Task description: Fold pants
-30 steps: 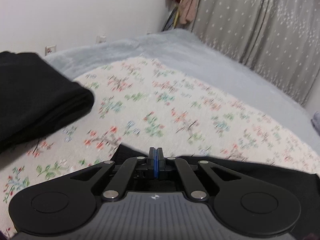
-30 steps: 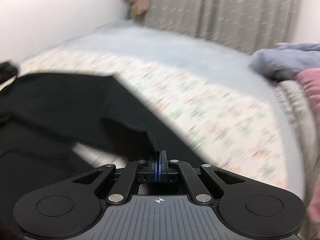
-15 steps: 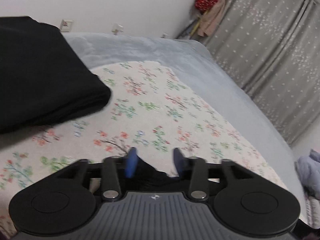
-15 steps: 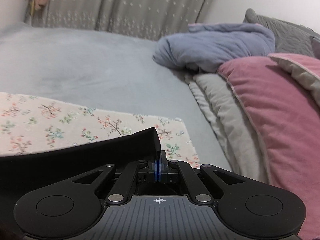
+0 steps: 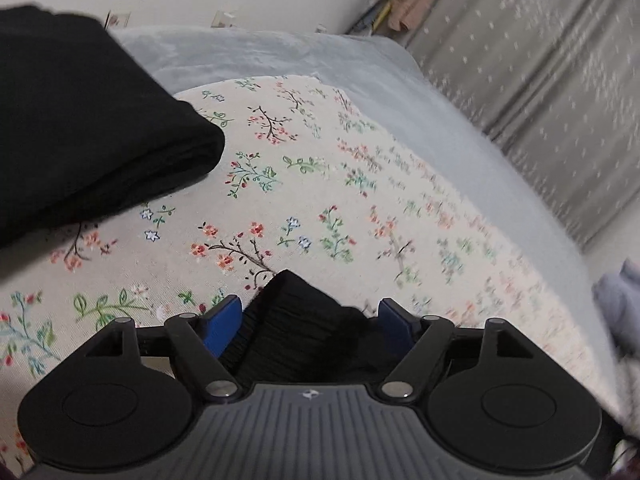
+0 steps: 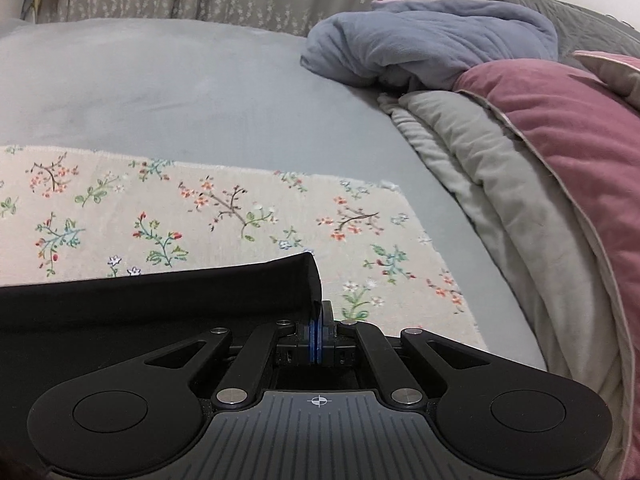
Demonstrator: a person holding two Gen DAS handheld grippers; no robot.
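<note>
Nearest the left wrist camera, the left gripper [image 5: 310, 320] stands with its blue pads [image 5: 224, 322] wide apart; the jaws have just been opening, and a ribbed black corner of the pants [image 5: 298, 320] lies loose between them, no pad pressing on it, resting on the floral cloth [image 5: 280, 184]. In the right wrist view the right gripper [image 6: 316, 334] has its fingers pressed together, clamped on the edge of the pants where a taut black fold [image 6: 160, 292] runs off to the left over the same floral cloth. The step in hand looks like laying a folded edge down flat: one corner is let go, the other not yet. To do it well, the right hand should probably lower its corner until the fabric rests on the cloth with the edge straight, keeping a light pull outward so no slack bunches, and only then part its fingers. The left gripper would do best to draw straight back so that its open pads do not snag the ribbed hem and drag the corner out of line. Further off in the left view a folded black garment [image 5: 80, 128] lies on the cloth, well apart from the corner. Beyond are the grey-blue blanket [image 6: 180, 88], a heap of pillows [image 6: 560, 140] and the grey curtain [image 5: 540, 60].
</note>
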